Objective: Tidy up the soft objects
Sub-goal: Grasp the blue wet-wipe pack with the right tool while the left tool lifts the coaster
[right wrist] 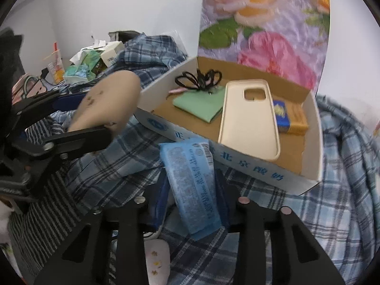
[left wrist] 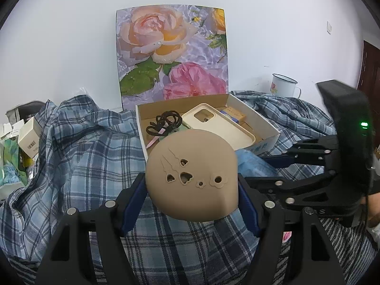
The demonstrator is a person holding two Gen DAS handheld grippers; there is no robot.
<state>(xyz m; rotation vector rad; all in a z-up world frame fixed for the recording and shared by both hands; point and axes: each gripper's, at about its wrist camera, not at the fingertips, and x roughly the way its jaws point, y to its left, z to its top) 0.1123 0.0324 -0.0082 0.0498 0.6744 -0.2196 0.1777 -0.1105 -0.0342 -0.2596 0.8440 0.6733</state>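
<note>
My left gripper (left wrist: pixel 191 190) is shut on a tan soft cap with small cut-out holes (left wrist: pixel 192 175), held above the plaid cloth just in front of the white cardboard box (left wrist: pixel 266 124). The cap also shows at the left of the right wrist view (right wrist: pixel 106 99). My right gripper (right wrist: pixel 192 204) is shut on a blue tissue packet (right wrist: pixel 190 185), held near the box's front wall (right wrist: pixel 237 163). The box holds a cream phone case (right wrist: pixel 249 118), a green cloth (right wrist: pixel 201 104), a black cord (right wrist: pixel 197 78) and a small blue-and-orange carton (right wrist: pixel 289 116).
A blue plaid cloth (left wrist: pixel 71 156) covers the surface. A floral panel (left wrist: pixel 171 54) stands behind the box. A white enamel mug (left wrist: pixel 283 85) sits at the back right. Small boxes and packets (left wrist: pixel 21 142) are piled at the left. Striped fabric (right wrist: pixel 42 213) lies near me.
</note>
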